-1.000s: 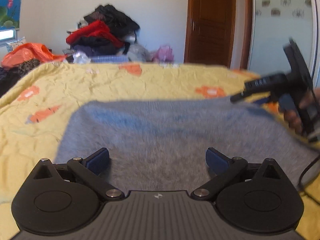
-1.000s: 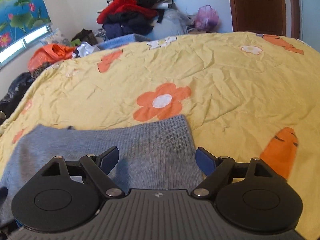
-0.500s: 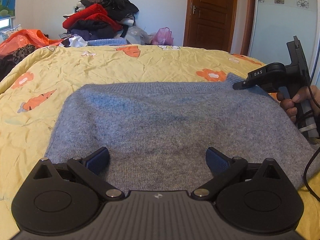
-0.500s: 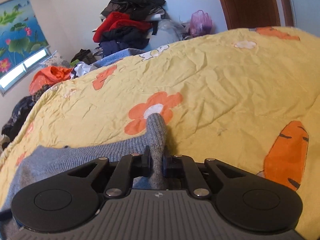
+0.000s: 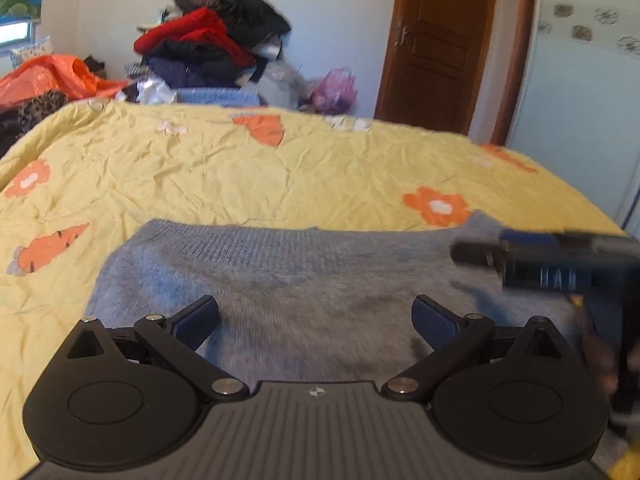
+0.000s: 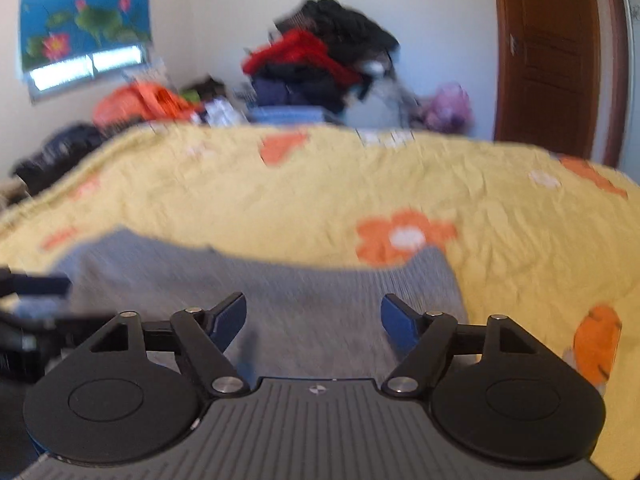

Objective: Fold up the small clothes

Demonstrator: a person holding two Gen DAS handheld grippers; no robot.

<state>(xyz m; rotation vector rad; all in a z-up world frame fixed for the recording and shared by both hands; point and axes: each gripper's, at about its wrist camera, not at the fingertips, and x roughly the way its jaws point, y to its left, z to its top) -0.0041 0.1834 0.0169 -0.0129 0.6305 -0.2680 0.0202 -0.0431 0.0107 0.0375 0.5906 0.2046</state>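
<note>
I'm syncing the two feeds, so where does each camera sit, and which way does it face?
Left wrist: on the left gripper, low over the grey sweater, facing across the bed toward the door; its open fingers show, with the right gripper at the right edge.
Right wrist: on the right gripper, over the sweater's right part, facing likewise; open fingers show.
Shared: sweater, bed, clothes pile, door.
</note>
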